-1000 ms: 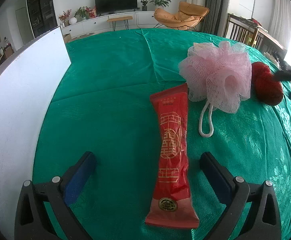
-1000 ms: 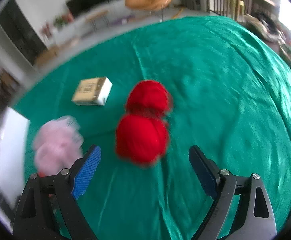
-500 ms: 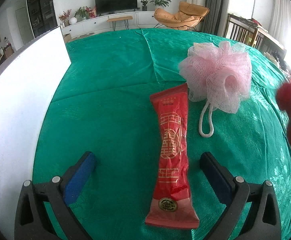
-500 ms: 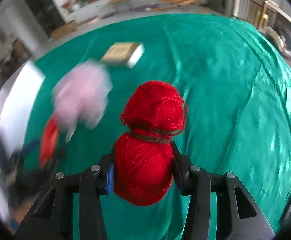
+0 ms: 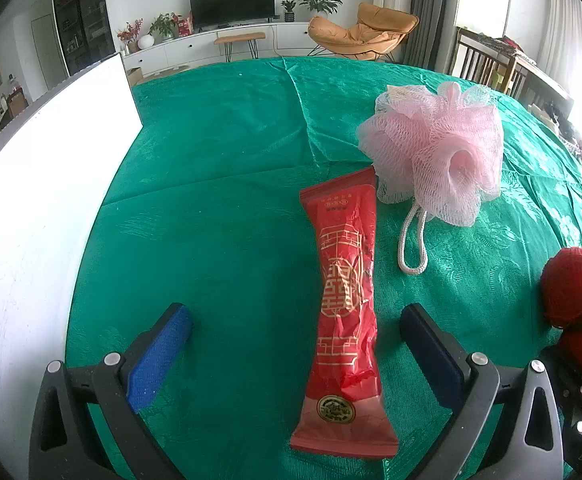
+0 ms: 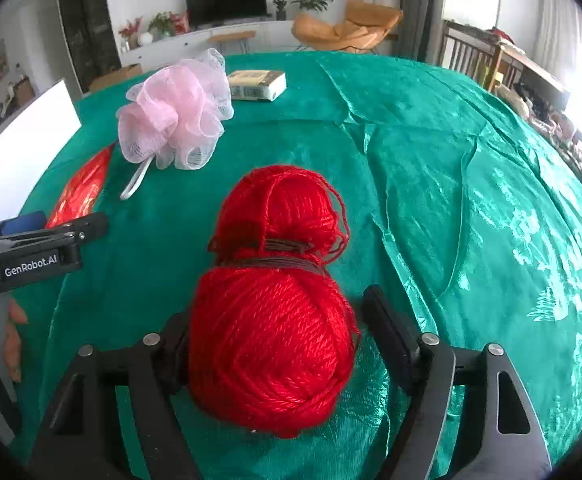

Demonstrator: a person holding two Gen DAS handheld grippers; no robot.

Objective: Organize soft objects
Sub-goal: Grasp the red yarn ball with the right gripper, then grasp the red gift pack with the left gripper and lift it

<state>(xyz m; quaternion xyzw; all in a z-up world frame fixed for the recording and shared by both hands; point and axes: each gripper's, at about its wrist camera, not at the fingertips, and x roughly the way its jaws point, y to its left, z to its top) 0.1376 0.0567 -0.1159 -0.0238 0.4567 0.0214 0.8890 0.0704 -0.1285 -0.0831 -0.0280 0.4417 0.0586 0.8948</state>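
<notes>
**Red yarn set down beside the other soft things**

The double ball of red wool yarn (image 6: 275, 308), tied at its waist with a dark thread, lies on the green satin tablecloth (image 6: 471, 184), between the fingers of the right gripper (image 6: 279, 344). The jaws have just been opening. The right finger stands clear of the yarn with cloth visible in the gap; the left finger is very near or lightly touching the wool, but it does not squeeze it. So I judge that the gripper has let the yarn go and no longer holds it.

Around it lie the other soft things: the pink mesh bath sponge with a white cord loop (image 5: 439, 160) further off, and beside it the long red foil packet with gold print (image 5: 345, 304). A small tan-and-white box (image 6: 257, 85) sits behind the sponge.

The left gripper (image 5: 295, 344) hovers wide open over the cloth, its fingers on both sides of the red packet without touching it. A white board (image 5: 31, 220) stands at its left.

The step in hand seems to be the placing of the yarn next to the row. The next move calls for drawing the right gripper straight back, so that the fingers do not drag or roll the yarn.
</notes>
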